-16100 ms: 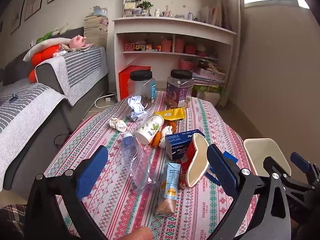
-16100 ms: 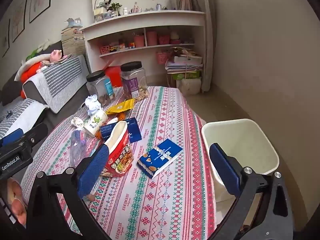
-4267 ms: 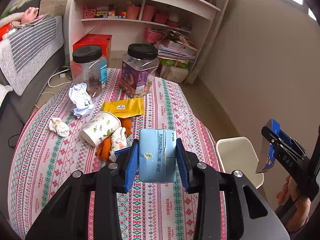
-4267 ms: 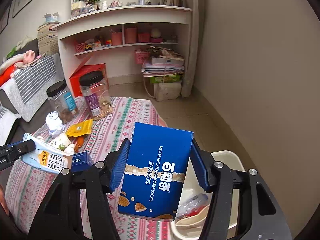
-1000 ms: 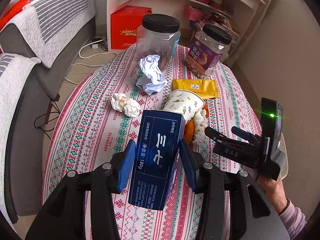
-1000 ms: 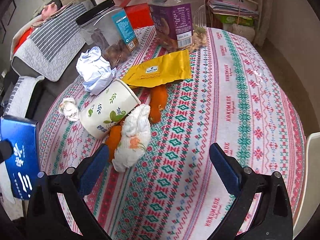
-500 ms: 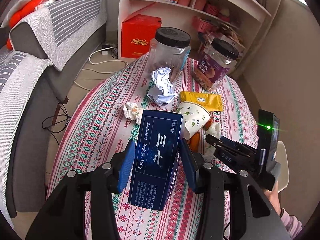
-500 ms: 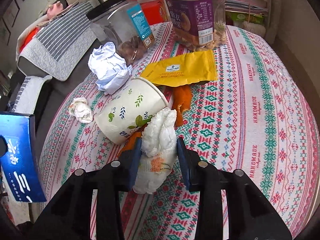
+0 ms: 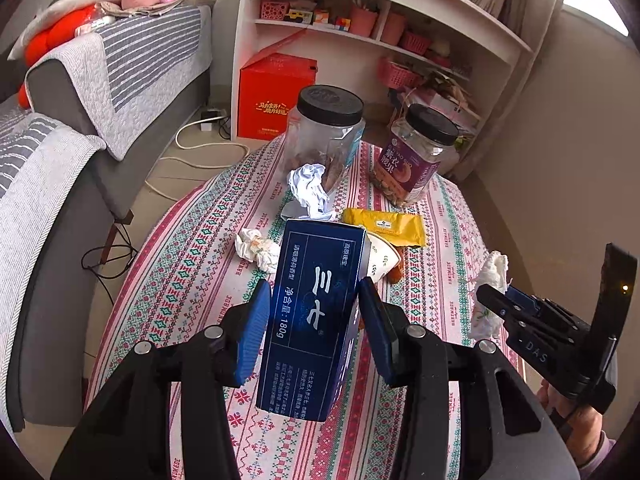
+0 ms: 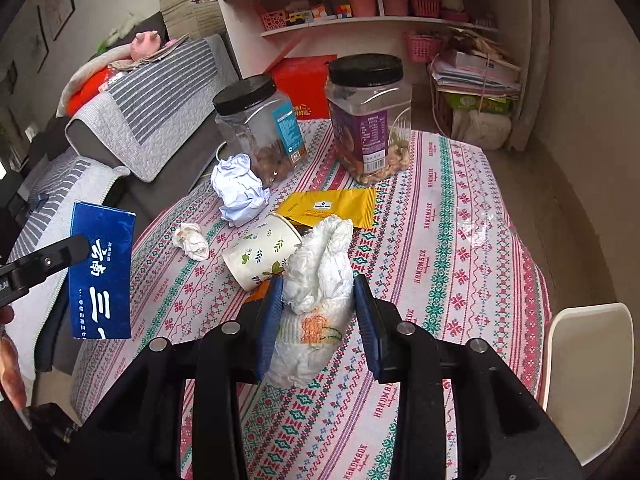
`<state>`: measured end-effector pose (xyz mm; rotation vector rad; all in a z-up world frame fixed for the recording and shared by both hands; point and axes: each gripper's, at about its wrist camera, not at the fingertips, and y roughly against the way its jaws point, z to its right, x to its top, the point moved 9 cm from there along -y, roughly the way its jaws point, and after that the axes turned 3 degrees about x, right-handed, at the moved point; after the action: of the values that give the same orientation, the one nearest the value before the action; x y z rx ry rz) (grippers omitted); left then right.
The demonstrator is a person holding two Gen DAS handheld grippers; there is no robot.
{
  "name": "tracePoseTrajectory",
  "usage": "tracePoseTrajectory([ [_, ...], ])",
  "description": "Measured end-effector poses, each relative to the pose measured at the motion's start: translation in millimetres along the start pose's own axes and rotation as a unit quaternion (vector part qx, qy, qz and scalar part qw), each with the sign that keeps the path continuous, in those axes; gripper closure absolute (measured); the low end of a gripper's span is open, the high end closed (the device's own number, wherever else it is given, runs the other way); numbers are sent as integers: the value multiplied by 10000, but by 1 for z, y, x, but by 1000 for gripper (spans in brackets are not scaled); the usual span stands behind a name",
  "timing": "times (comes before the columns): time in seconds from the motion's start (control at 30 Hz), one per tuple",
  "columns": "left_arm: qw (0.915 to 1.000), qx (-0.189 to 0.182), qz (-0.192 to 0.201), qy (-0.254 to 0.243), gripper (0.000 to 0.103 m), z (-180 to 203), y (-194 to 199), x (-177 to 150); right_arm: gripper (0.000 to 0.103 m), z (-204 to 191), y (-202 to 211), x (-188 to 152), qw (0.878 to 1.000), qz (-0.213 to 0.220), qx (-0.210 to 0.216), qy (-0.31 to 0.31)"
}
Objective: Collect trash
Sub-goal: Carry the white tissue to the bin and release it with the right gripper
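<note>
- Compared with half a second ago, the right gripper [image 10: 319,322] has lifted the crumpled white tissue wad [image 10: 320,300] clear of the tablecloth [image 10: 460,240]; in the left wrist view the wad now hangs in the air over the table's right side, where before it sat low beside the paper cup [image 10: 262,256].
- The left gripper [image 9: 316,334] holds the dark blue carton [image 9: 314,316] as before, raised above the table, and its view has pulled back a little.
- Bare cloth lies to the right of the trash cluster, running to the table's curved right edge; just past that edge stands the white bin [image 10: 588,384], with nothing between it and the held wad.
- The left edge drops toward the grey sofa [image 9: 60,168], close alongside.
- Two black-lidded jars [image 10: 368,116] crowd the far edge.
- Right gripper: jaws narrowed, pinching the tissue wad between both blue pads.
- Left gripper: jaws partly drawn in, pressing the carton's two long sides, the carton upright and tilted slightly.
- Still on the cloth: the paper cup on its side, the yellow packet [image 10: 330,206] just behind it, a crumpled pale blue paper [image 10: 240,190] near the jars, a small tissue ball [image 10: 192,240] to the left, and an orange scrap [image 9: 395,272] partly hidden by the cup.
</note>
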<state>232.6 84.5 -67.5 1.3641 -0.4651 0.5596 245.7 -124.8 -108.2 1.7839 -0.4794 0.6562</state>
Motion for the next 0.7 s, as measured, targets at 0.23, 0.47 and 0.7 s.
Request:
tracePoseTrajectory([
  [0.23, 9998, -4, 129, -156, 58, 24, -3, 2, 69, -4, 15, 6, 9994, 283, 58, 177],
  [0.47, 9988, -167, 279, -368, 58, 64, -2, 4, 69, 17, 36, 9, 9986, 476, -148, 186],
  [0.7, 9968, -351, 337, -640, 58, 105, -3, -2, 69, 47, 58, 11, 9972, 635, -387, 32],
])
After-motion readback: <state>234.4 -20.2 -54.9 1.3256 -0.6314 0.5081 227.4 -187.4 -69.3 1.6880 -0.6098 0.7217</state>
